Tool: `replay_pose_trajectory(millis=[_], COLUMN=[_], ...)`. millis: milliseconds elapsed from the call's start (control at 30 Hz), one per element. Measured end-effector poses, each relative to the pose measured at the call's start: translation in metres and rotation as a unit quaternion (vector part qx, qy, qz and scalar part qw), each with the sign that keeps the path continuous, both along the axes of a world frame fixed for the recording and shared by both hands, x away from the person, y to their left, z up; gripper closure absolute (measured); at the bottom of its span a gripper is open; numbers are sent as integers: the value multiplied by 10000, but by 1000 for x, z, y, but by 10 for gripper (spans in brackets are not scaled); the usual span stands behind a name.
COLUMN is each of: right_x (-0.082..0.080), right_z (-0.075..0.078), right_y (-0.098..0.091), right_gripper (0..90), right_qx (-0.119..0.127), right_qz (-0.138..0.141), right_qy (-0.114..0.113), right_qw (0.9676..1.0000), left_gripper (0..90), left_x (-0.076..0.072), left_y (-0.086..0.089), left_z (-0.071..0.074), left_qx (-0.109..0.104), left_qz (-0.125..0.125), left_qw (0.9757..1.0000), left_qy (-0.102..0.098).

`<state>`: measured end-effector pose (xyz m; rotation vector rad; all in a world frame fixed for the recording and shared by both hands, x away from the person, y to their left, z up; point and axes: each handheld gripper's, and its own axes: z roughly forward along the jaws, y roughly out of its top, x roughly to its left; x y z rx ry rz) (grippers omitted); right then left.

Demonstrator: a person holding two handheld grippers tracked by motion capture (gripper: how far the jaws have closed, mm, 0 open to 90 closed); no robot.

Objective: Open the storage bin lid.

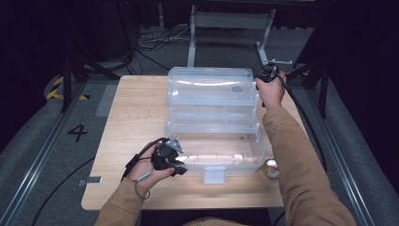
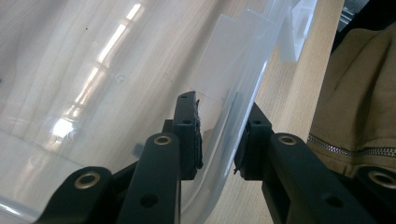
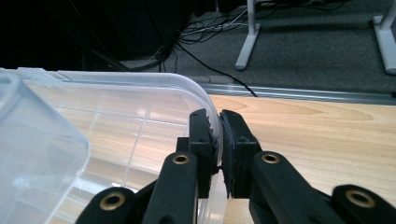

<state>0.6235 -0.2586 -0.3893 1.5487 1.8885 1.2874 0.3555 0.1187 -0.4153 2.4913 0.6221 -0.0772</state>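
Clear plastic storage box (image 1: pixel 214 150) sits mid-table, near half, with its clear lid (image 1: pixel 211 87) swung open behind it toward the far edge of the wooden table (image 1: pixel 136 108). Left gripper (image 1: pixel 175 165) is at the box's near-left corner; in the left gripper view its jaws straddle the box wall (image 2: pixel 233 116), inner pad inside, outer pad outside, looks clamped on the rim corner though the outer contact is hard to confirm through the plastic. Right gripper (image 3: pixel 218 140) is pinched tight on the lid's rim at the far right corner, jaws nearly together with only the thin edge between them; the right hand (image 1: pixel 269 89) holds it up there. Handling, my read: light, thin-walled, springy plastic, smooth and slippery, so it'll flex and can slide out of a pad grip if pulled sideways. Walls bow under load, corners and the rolled rim are the stiff bits, grab there, not mid-panel. Lid will twist if driven from one corner only, so keep the box pinned with the left while the right swings it. Latch tab (image 1: pixel 214 175) on the near front edge looks like the brittle part, don't lever on it. Count: one box, one lid, one latch tab seen, two grippers, plus one small round tin-like thing (image 1: pixel 271 169) just beside the box's near-right corner, can't tell what it is.
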Motion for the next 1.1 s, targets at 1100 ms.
replay_pose_trajectory(millis=[1100], right_x=[6], right_z=[-12], right_y=[0], right_gripper=[820], right_qx=[24], right_qz=[18], right_qy=[168], right_qw=[9999], left_gripper=[738], left_x=[-1], left_y=[0], left_z=[0], left_qx=[-28], left_qz=[45], left_qw=[10000], left_qy=[26])
